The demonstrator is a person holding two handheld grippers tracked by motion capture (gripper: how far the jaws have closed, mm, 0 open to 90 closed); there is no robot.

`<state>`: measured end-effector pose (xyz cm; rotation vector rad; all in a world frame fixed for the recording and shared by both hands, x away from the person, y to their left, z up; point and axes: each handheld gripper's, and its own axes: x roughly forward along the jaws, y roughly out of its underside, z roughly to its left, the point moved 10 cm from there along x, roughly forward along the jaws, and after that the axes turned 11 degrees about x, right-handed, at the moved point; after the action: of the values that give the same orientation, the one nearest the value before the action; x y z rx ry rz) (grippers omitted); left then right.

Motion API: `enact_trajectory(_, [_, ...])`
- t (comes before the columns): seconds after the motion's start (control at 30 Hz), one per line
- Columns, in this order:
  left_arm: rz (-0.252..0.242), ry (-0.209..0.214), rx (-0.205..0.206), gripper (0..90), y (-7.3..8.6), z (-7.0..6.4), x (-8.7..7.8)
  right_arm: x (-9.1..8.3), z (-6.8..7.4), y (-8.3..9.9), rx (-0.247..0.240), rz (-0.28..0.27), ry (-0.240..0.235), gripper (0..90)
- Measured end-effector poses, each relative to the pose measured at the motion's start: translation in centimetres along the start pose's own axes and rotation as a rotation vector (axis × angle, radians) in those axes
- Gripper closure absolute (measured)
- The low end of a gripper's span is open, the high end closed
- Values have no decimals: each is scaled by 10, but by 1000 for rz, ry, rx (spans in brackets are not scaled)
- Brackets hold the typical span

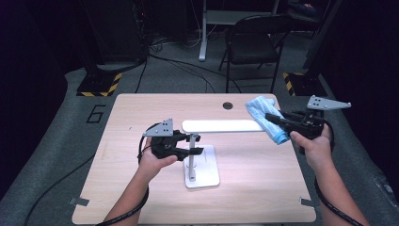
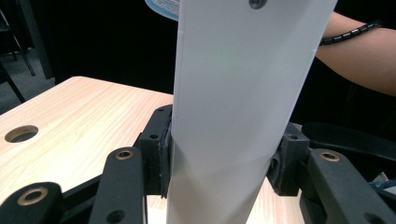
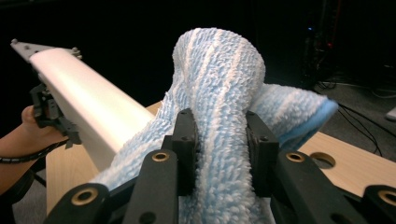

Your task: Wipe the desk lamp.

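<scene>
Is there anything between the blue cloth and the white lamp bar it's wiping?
Nothing visible: the blue-and-white striped terry cloth, pinched in the right hand-held gripper, already lies against the end of the white flat lamp bar. The left hand-held gripper clamps that bar.

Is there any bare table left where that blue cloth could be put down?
Yes: the table is bare left of the desk lamp and along the near edge below its base. The far right corner is crowded, where the right gripper holds the towel.
</scene>
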<state>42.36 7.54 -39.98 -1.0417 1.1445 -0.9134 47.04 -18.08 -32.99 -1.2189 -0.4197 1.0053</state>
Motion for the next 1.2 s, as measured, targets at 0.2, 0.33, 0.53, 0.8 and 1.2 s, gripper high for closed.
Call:
enact_trajectory(0.2, [-2, -3, 0, 507, 0, 0, 2, -13, -17, 8, 74, -36, 0, 699])
enact_trajectory(0.33, [0, -1, 4, 508, 0, 0, 1, -18, -20, 9, 70, -54, 14, 700])
enact_trajectory(0.53, [-1, -3, 1, 507, 0, 0, 1, -24, -23, 12, 88, -96, 14, 702])
enact_trajectory(0.8, [-1, -5, -2, 507, 0, 0, 1, -30, -31, 17, 128, -153, -4, 704])
enact_trajectory(1.2, [-7, -5, -8, 505, 0, 1, -1, -45, -43, 34, 194, -193, 3, 706])
